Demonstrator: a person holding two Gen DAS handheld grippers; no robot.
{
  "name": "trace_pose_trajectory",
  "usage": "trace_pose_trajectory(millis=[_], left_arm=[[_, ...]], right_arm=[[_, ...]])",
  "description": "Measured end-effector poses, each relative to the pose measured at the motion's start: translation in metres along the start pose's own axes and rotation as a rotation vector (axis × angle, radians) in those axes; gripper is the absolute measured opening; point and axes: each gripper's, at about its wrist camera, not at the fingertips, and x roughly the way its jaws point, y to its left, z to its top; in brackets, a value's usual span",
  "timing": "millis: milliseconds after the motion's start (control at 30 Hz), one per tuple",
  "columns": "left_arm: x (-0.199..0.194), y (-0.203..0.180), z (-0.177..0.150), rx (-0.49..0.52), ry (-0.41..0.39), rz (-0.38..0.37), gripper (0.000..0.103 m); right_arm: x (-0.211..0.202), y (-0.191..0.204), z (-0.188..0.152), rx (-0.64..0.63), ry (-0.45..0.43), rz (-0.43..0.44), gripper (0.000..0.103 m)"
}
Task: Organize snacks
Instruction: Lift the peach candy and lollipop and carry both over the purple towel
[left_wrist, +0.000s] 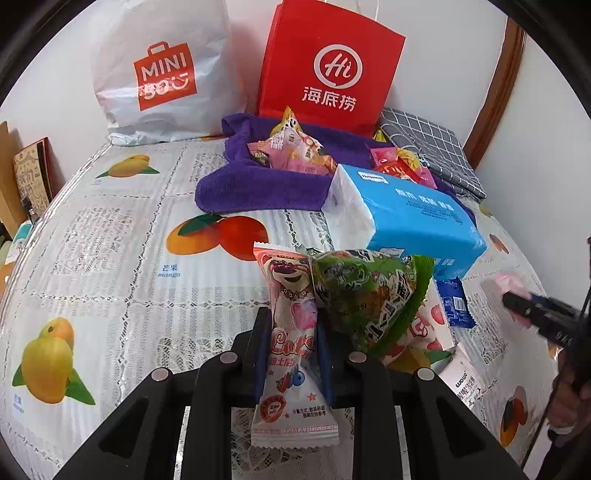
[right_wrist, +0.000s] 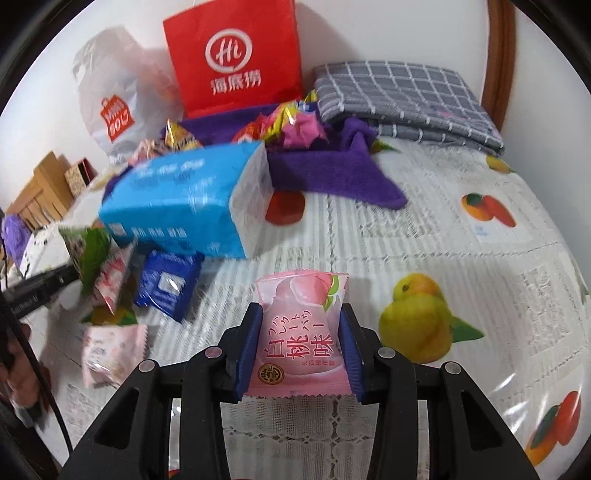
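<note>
While my left gripper (left_wrist: 290, 354) pinches the Lotso bear snack packet (left_wrist: 290, 332) and my right gripper (right_wrist: 302, 347) the white-peach snack packet (right_wrist: 301, 332), both feel light, crinkly, slippery, best held mid-body.

Fruit-print tablecloth (left_wrist: 110, 258); red paper bag (left_wrist: 328, 66) and white plastic bag (left_wrist: 162, 70) upright against the wall; blue tissue pack (left_wrist: 413, 218); grey checked cloth (right_wrist: 402, 99), folded, far right.

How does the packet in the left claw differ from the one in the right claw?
The bear-print packet in the left claw is long and pinched narrow; the peach packet in the right claw is short, squarish and puffy. The former is white-pink, the latter plain pink. Both are gripped.
</note>
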Motion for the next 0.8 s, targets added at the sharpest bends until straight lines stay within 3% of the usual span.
trace_pose_trajectory(millis=[367, 800], left_arm=[[-0.014, 0.0, -0.001, 0.004, -0.078, 0.032, 0.022], [-0.022, 0.007, 0.001, -0.024, -0.125, 0.056, 0.022]], right_arm=[[-0.047, 0.024, 0.037, -0.044, -0.113, 0.009, 0.041], [-0.047, 0.065, 0.075, -0.1, -0.171, 0.042, 0.041]])
